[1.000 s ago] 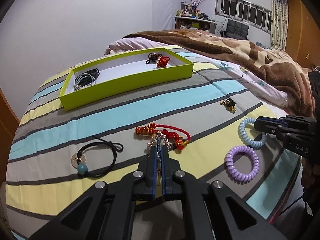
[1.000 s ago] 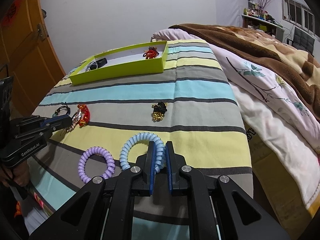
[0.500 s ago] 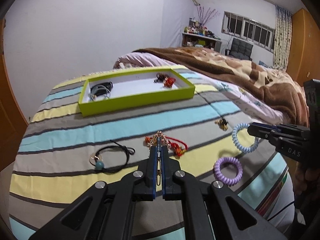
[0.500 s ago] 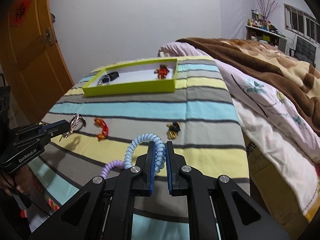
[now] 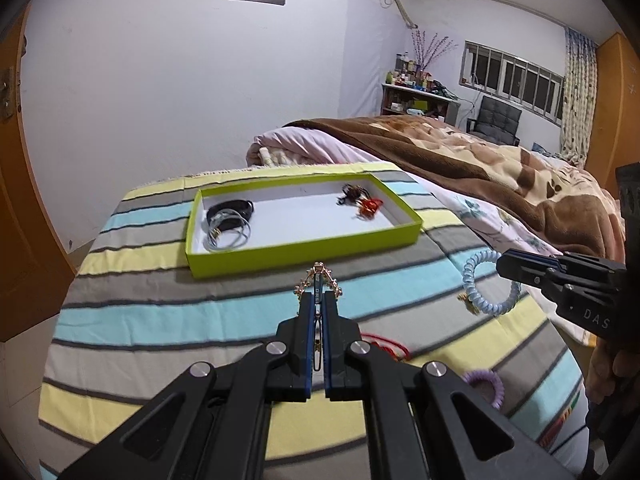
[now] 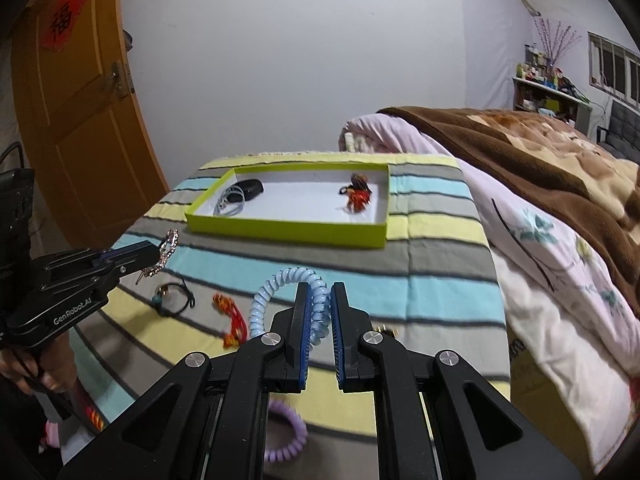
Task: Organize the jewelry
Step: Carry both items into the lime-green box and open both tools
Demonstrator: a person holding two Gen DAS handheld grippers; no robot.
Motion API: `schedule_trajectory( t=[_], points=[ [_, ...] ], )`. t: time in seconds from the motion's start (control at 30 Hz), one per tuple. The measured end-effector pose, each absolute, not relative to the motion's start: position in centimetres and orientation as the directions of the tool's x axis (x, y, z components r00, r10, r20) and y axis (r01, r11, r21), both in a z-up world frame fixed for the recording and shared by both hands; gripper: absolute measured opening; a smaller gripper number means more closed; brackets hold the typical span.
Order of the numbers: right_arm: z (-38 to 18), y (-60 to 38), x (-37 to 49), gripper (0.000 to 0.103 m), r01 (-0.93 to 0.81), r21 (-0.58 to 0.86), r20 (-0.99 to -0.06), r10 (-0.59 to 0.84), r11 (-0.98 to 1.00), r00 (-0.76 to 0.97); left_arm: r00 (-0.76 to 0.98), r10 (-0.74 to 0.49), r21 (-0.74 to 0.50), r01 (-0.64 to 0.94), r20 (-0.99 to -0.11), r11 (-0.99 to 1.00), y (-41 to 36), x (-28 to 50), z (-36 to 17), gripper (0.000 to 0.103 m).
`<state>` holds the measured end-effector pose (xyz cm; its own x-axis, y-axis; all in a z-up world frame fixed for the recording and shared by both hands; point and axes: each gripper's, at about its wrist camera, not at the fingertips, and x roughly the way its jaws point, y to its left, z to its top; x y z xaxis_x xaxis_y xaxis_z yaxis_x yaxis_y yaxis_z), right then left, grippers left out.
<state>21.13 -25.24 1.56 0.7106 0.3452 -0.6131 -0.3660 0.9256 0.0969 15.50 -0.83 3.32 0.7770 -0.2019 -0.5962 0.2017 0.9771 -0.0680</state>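
two hand-held grippers are carrying jewelry above a striped bed, facing a green tray.

the left gripper [image 5: 319,280] is pinching a gold chain bracelet [image 5: 318,278] between closed jaws; the right gripper [image 6: 320,300] is clamping a blue coil band [image 6: 280,284]. the green tray [image 5: 304,246] is sitting at the far end, holding dark bands left and a red charm right. a purple coil band [image 6: 286,434] is lying near.
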Motion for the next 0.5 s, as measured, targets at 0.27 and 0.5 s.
schedule_trajectory(
  t=[0.27, 0.5],
  points=[
    [2.6, -24.0, 25.9, 0.010, -0.375, 0.091, -0.604, 0.351, 0.922, 0.716, 0.802, -0.167, -0.050, 0.169, -0.573, 0.984, 0.6, 19.1, 4.4, 0.003],
    [2.6, -23.1, 30.1, 0.010, -0.372, 0.071, -0.599, 0.338, 0.925, 0.726, 0.807, -0.132, -0.036, 0.136, -0.576, 0.990, 2.0, 22.9, 4.4, 0.003]
  ],
)
